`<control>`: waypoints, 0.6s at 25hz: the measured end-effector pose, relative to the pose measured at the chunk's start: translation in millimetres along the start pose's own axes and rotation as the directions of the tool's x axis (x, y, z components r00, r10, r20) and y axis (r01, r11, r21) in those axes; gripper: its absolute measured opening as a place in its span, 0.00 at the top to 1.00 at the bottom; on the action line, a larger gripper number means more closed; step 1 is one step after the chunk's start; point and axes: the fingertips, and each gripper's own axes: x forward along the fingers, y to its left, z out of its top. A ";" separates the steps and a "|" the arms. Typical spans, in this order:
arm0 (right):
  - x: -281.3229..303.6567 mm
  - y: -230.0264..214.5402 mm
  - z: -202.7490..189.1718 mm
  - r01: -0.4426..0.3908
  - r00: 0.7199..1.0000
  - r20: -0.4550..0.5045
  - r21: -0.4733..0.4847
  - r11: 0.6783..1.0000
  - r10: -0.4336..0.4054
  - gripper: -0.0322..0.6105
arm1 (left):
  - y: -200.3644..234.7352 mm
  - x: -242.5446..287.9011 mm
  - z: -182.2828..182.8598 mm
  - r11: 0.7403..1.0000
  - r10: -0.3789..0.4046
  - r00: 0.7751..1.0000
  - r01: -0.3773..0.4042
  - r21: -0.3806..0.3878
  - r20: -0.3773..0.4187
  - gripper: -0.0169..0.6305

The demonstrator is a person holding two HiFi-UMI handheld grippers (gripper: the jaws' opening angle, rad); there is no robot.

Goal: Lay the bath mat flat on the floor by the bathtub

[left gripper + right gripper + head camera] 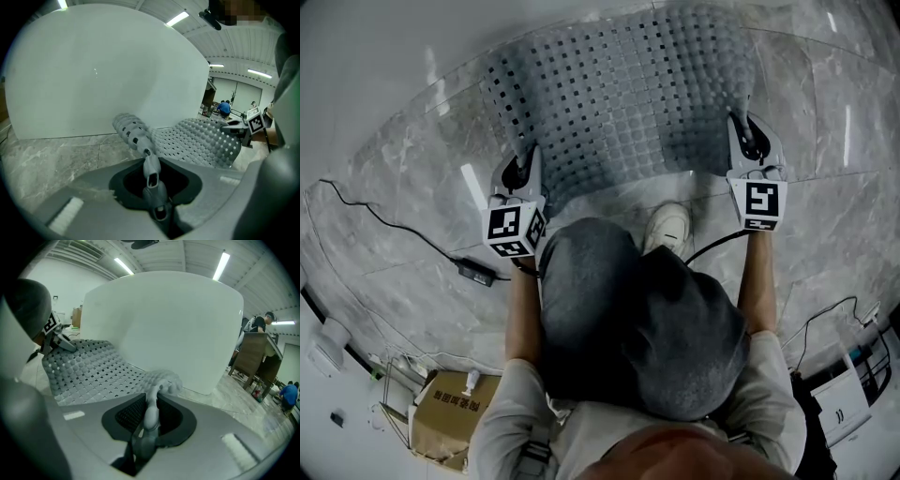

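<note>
The left claw (525,157) and right claw (746,133) each pinch a near corner of the bath mat (628,103), spread low over the floor (403,178) beside the bathtub (412,47), so flattening and release likely remain.

A white curved bathtub wall (93,70) blocks the far side, with the grey perforated rubber bath mat (628,94) stretched before it. On the grey marble floor (403,178) a thin black cable (394,228) lies left and a white shoe (670,228) sits by the mat's near edge. Tile to the right is bare.
</note>
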 end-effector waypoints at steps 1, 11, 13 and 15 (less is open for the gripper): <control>1.2 -1.0 -1.5 0.001 1.000 -0.002 -0.001 1.000 -0.001 0.84 | 0.4 1.6 0.3 1.000 0.001 1.000 -0.001 -0.003 0.000 0.88; 13.2 -8.0 -17.0 0.008 0.999 -0.035 -0.005 1.000 -0.009 0.84 | 12.1 12.9 -6.8 1.000 0.026 0.999 -0.026 -0.008 -0.028 0.88; 16.3 -8.0 -19.0 0.010 0.999 -0.042 -0.009 1.000 -0.011 0.84 | 14.6 14.9 -8.9 0.999 0.030 0.999 -0.031 -0.010 -0.033 0.88; 19.0 -8.3 -21.3 0.013 0.999 -0.051 -0.012 1.000 -0.014 0.84 | 16.6 16.9 -11.0 0.999 0.035 0.999 -0.035 -0.013 -0.038 0.88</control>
